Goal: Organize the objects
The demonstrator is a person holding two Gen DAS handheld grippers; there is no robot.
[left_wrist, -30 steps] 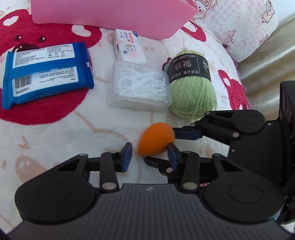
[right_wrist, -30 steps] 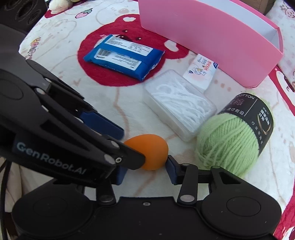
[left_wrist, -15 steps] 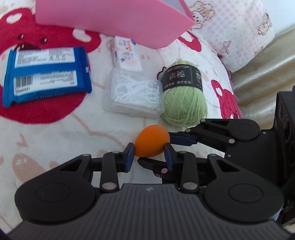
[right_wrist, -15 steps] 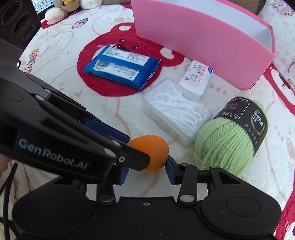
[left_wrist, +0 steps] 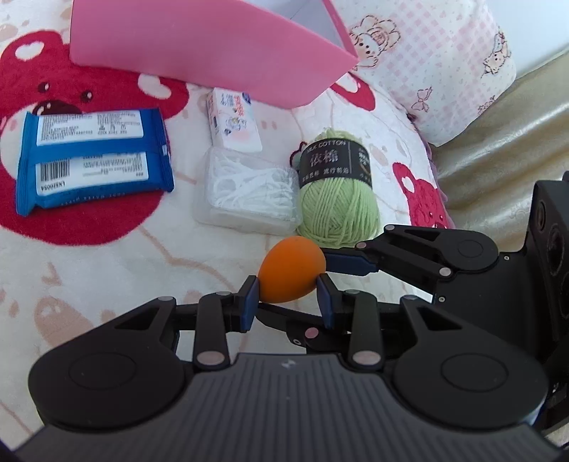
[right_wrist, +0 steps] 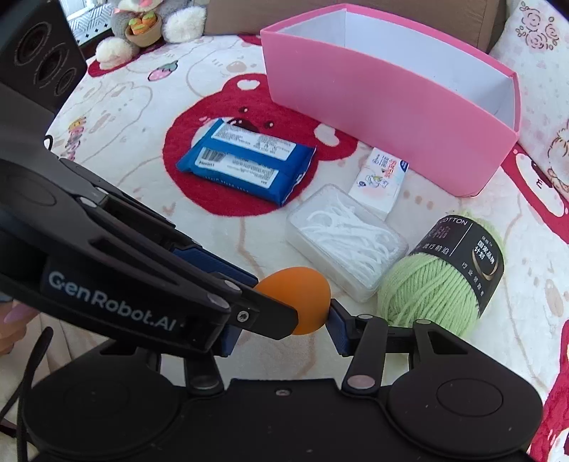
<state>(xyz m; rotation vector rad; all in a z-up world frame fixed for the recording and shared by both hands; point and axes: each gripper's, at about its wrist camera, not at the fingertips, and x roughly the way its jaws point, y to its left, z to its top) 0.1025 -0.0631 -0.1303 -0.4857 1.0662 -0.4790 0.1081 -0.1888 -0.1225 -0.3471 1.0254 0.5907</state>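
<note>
An orange egg-shaped sponge [left_wrist: 290, 270] hangs a little above the bear-print blanket [left_wrist: 89, 270]. My left gripper [left_wrist: 286, 302] is shut on it, a blue pad pressing each side. In the right wrist view the left gripper's arm reaches in from the left and covers part of the sponge [right_wrist: 302, 295]. My right gripper [right_wrist: 281, 330] still straddles the sponge, but its jaws are opening and the right fingertip [right_wrist: 337, 325] stands just off the sponge. The pink box [right_wrist: 391, 106] is open at the back, with nothing showing inside.
On the blanket lie a blue wipes packet [right_wrist: 245, 163], a small tissue pack [right_wrist: 380, 177], a clear box of floss picks [right_wrist: 345, 241] and a green yarn ball [right_wrist: 441, 277]. A plush toy [right_wrist: 149, 25] sits far back; a pillow [left_wrist: 437, 60] lies right.
The left gripper closed onto the sponge that the right gripper held. Both rose a little with it, and the right jaws have now widened off it.
</note>
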